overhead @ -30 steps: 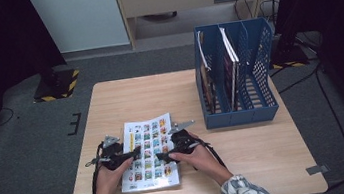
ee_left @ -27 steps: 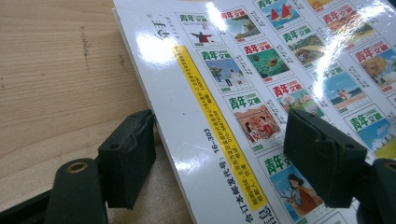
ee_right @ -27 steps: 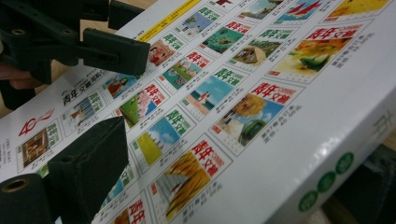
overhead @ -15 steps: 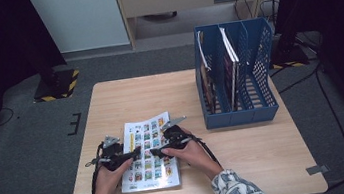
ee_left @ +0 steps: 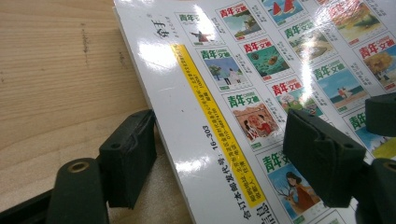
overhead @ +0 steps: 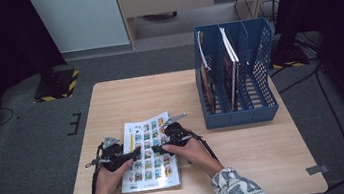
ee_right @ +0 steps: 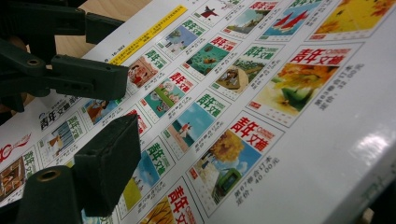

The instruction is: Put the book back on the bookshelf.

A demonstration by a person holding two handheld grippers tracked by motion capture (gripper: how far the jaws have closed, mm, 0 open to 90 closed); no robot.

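Left gripper straddles the glossy white picture-grid magazine edge unclamped; right gripper, just closing, stands spread above the cover; a firm pinch seems next.

The person wears patterned sleeves, pale with dark print. Each hand carries a black two-jaw gripper, the left gripper and the right gripper, each topped by a grey three-cornered plate and trailing black cable. The blocky black jaw pads hang on arms with round brass-ringed rivet holes.

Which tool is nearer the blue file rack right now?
Right. The right tool sits over the magazine toward its rack-side edge; the left tool straddles the magazine's far edge, away from the blue file rack.
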